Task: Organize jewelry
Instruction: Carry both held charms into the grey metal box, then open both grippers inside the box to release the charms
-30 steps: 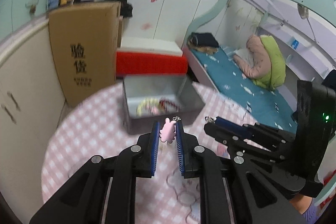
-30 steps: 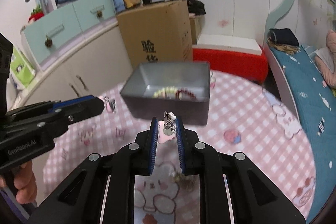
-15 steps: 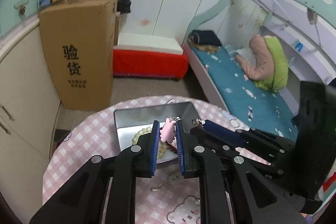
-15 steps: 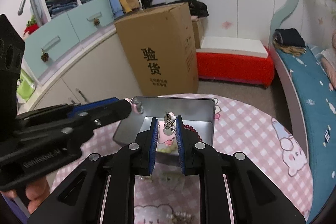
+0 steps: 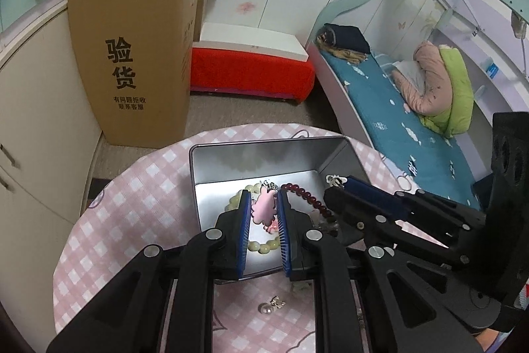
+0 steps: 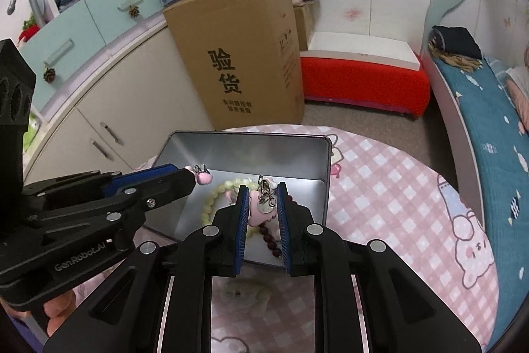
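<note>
— So, what does each claw hold?

— Left claw (image 5: 263,210) pinches a pink charm (image 5: 264,208); right claw (image 6: 263,204) pinches another pink charm with a metal clasp (image 6: 264,199). Both hang over the open tin (image 5: 251,161).

— And the tin?

— At the desk's (image 5: 132,204) far edge, beads inside. A pearl earring (image 5: 269,306) lies on the desk nearer.

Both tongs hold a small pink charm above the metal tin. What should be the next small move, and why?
Probably lower both a little and open the tongs. The left tongs pinch a pink charm, and the right tongs pinch another pink charm with a metal clasp. Both hang over the open tin, where a pale bead bracelet and a red bead bracelet already lie.
</note>
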Tool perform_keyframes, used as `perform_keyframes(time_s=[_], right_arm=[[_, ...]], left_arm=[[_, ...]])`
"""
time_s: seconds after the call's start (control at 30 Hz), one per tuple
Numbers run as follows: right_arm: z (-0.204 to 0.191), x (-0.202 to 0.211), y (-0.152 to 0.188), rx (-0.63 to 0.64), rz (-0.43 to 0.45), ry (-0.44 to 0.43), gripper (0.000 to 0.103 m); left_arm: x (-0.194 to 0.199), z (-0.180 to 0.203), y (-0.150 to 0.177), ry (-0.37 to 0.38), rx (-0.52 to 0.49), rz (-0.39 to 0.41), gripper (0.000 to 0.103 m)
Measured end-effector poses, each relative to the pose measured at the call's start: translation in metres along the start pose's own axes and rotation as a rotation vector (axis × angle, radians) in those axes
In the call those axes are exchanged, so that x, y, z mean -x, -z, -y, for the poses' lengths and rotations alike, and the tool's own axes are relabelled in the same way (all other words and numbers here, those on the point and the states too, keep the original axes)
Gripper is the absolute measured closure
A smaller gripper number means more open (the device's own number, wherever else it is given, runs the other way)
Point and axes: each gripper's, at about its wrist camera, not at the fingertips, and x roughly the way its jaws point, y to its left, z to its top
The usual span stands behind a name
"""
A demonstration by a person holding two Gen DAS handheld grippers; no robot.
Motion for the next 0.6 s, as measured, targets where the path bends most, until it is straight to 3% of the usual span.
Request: perform_keyframes(time_s=[0.6], right_arm=[[-0.001, -0.015, -0.001, 0.001, -0.037, -0.011, 0.085]], left_arm=[[-0.010, -0.002, 0.003, -0.012, 0.013, -0.034, 0.087]])
